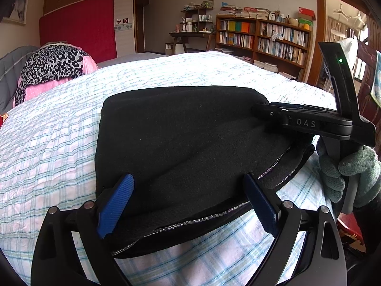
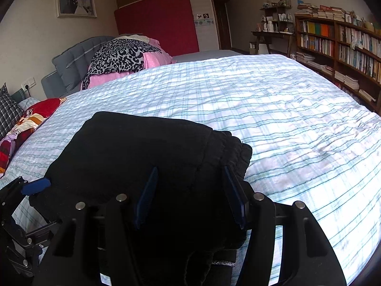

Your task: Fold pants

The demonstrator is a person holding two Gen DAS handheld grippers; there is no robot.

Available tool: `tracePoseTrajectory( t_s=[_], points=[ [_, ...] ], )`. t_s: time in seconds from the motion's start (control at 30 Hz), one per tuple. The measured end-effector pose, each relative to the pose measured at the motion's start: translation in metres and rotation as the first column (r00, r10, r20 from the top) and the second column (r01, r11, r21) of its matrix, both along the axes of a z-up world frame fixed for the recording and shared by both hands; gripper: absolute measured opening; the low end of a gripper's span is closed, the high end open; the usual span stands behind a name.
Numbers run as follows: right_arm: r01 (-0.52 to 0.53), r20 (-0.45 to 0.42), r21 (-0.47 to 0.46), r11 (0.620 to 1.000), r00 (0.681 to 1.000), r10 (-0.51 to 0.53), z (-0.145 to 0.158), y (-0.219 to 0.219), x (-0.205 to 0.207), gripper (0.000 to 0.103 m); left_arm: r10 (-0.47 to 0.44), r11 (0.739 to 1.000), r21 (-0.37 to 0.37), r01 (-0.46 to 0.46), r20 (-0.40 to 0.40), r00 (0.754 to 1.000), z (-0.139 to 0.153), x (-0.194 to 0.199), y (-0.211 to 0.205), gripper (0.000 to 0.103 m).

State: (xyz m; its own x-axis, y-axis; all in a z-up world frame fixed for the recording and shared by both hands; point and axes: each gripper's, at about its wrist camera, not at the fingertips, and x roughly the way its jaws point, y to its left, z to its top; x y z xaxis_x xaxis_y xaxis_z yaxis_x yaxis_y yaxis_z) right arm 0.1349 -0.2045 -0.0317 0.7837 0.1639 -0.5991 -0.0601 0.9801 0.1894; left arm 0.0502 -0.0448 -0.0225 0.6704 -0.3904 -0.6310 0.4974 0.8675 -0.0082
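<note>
Both claws parked over black pants already folded into a compact bundle on the bed.

My left claw (image 1: 188, 205) stands wide open over the near hem, gripping nothing; my right claw (image 2: 190, 197) sits about half open above the waistband end, and I can't tell whether its pads touch cloth. The pants (image 1: 181, 143) look folded at least twice, so I judge only a final tidy remains. The bed (image 2: 297, 124) offers broad free sheet beyond; its near edge lies close under my claws.
</note>
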Motion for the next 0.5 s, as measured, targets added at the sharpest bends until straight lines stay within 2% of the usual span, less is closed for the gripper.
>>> tracePoseTrajectory(
  t_s=[0.17,0.23,0.3,0.4,0.5],
  points=[
    [0.025,-0.085,0.08,0.996,0.996,-0.018,-0.011,-0.013,0.01,0.075,0.0,1.0,0.002,0.0,0.0,1.0,0.001,0.0,-0.001,0.092],
    [0.022,-0.129,0.133,0.991,0.992,-0.004,-0.017,-0.018,0.015,0.075,0.001,1.0,-0.001,-0.001,-0.003,1.0,0.001,0.0,0.0,0.092],
    [0.017,-0.129,0.148,0.989,0.992,0.002,-0.016,-0.019,0.015,0.075,-0.003,1.0,-0.012,0.003,-0.007,1.0,0.003,0.001,0.001,0.092],
    [0.014,-0.128,0.147,0.989,0.992,0.005,-0.015,-0.017,0.014,0.076,-0.006,0.998,-0.056,0.004,-0.028,1.0,0.009,0.004,0.01,0.092],
    [0.008,-0.144,0.2,0.98,0.989,0.021,-0.016,-0.023,0.014,0.08,0.003,0.994,-0.105,-0.009,-0.057,0.998,0.016,0.009,0.02,0.092]
  ],
)
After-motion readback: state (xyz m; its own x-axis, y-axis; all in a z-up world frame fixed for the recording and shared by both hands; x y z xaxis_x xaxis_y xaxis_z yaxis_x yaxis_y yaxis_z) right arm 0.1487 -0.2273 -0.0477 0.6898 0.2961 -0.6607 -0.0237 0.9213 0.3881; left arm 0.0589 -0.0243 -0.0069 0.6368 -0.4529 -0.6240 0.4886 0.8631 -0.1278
